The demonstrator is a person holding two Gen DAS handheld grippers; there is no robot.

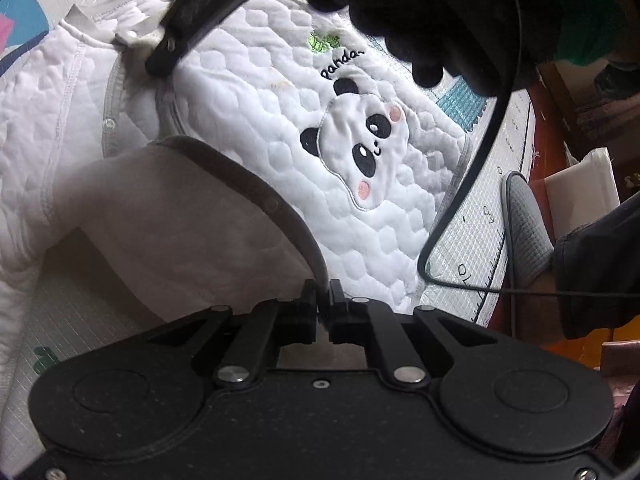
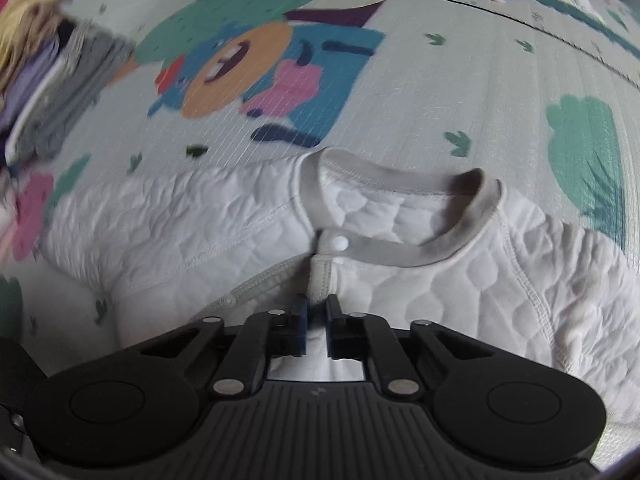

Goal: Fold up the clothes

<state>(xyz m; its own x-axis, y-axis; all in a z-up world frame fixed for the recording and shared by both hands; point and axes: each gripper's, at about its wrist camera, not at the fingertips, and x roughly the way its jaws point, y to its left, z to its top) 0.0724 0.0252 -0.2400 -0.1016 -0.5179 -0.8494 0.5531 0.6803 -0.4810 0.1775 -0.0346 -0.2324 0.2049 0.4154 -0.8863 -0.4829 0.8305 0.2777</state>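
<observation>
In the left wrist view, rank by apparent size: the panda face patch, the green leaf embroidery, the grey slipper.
1. panda face patch
2. grey slipper, partly hidden, so unsure against the patch
3. green leaf embroidery

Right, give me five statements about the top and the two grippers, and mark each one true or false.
1. The left gripper is shut on the grey trim of the top. True.
2. The top carries a panda face on its front. True.
3. The top lies on bare wood. False: it lies on a mat printed with cartoons.
4. The right gripper stands wide open above the collar. False: it is shut on the placket fabric below the collar.
5. The snap at the collar is black. False: it is white.
</observation>
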